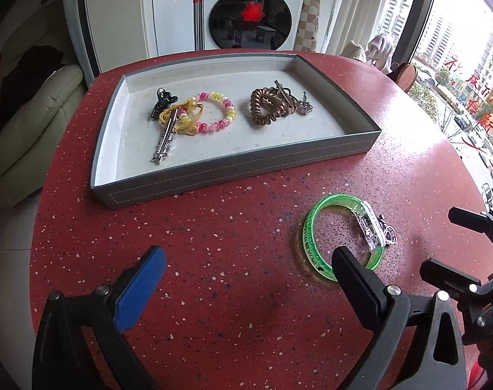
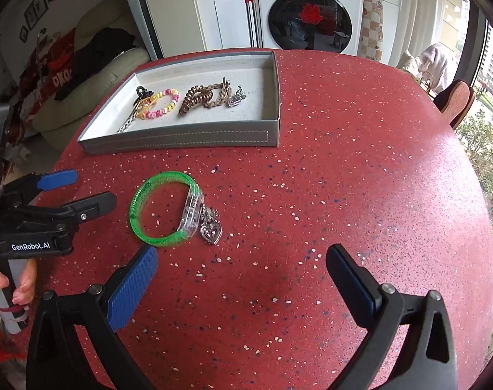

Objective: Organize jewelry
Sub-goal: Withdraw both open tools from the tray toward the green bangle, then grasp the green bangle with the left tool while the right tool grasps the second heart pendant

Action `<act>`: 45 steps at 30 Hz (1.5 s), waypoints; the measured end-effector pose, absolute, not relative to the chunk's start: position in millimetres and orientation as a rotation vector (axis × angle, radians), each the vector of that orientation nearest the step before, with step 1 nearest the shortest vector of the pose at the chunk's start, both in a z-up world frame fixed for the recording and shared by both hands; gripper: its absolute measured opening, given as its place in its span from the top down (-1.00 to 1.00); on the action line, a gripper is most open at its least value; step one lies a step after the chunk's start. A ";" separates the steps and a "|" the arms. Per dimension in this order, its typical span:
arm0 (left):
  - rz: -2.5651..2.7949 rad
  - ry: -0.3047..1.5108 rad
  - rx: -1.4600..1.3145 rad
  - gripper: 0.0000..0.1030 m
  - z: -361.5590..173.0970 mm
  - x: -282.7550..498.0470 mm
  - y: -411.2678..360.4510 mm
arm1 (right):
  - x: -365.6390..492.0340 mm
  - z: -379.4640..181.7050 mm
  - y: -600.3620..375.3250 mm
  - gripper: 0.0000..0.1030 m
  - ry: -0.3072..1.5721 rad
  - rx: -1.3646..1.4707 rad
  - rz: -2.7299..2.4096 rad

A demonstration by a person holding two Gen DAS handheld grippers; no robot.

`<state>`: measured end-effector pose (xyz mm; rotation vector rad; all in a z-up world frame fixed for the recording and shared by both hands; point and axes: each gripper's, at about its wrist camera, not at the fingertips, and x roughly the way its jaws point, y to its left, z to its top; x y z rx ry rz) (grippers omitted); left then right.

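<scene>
red speckled tabletop (image 2: 360,169), round. grey tray (image 1: 240,165) with pale lining sits at its far side. in the tray, left cluster: black claw clip (image 1: 162,100), yellow hair tie (image 1: 181,120), silver hair pin (image 1: 165,143), pink-and-yellow coil bracelet (image 1: 219,113), overlapping one another. right cluster: brown coil hair tie (image 1: 264,104), bronze clip (image 1: 284,92) lying across it, small silver charm (image 1: 305,105) just beside.

outside the tray, flat on the tabletop: green bangle (image 2: 149,208) with clear clasp section, heart pendant (image 2: 212,232) touching that clasp.

left gripper (image 1: 249,279) spread wide, empty, its right finger overlapping the bangle's near rim in view; contact cannot be told. right gripper (image 2: 243,276) also spread wide, empty, bangle just beyond its left finger. a hand (image 2: 9,286) grips the left handle.
</scene>
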<state>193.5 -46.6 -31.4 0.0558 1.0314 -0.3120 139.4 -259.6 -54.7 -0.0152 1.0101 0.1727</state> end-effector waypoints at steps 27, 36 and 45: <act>-0.320 1.053 0.174 -0.61 -46.6 211.9 -78.7 | 151.3 -77.9 -230.4 -0.05 0.973 -0.177 0.280; -0.351 1.039 0.195 0.36 -43.1 208.5 -81.4 | 153.5 -75.2 -219.5 0.58 0.968 -0.205 0.290; -0.377 1.018 0.152 0.52 -37.4 197.8 -71.4 | 149.7 -68.0 -223.4 0.63 0.968 -0.168 0.240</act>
